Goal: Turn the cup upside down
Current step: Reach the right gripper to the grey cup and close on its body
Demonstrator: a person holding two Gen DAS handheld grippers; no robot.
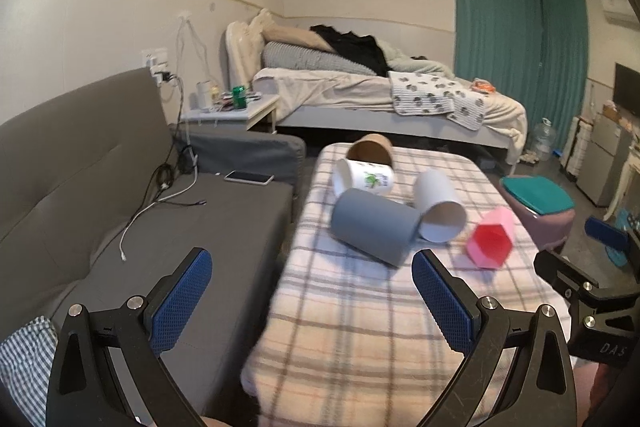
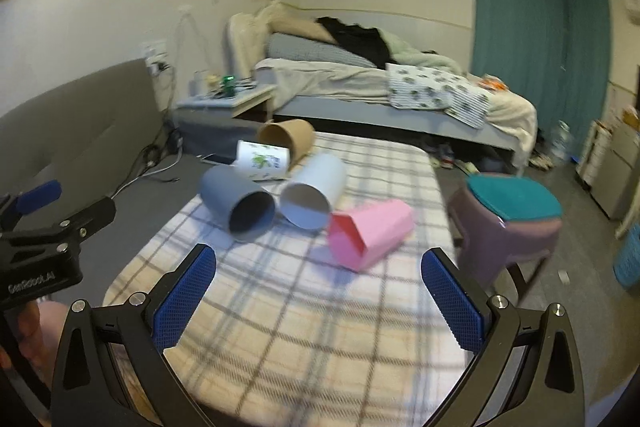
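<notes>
Several cups lie on their sides on a plaid-covered table (image 1: 360, 327) (image 2: 320, 327): a grey cup (image 1: 374, 229) (image 2: 236, 201), a white cup (image 1: 438, 205) (image 2: 314, 191), a pink hexagonal cup (image 1: 492, 239) (image 2: 370, 233), a printed white cup (image 1: 364, 177) (image 2: 262, 161) and a brown paper cup (image 1: 372, 147) (image 2: 288, 137). My left gripper (image 1: 312, 275) is open and empty, short of the grey cup. My right gripper (image 2: 319, 269) is open and empty, just short of the pink cup. Each gripper also shows at the other view's edge.
A grey sofa (image 1: 100, 187) with cables and a phone (image 1: 248, 177) stands left of the table. A purple stool with a teal cushion (image 2: 512, 211) stands to the right. A bed (image 1: 380, 87) and a nightstand (image 1: 228, 111) lie beyond.
</notes>
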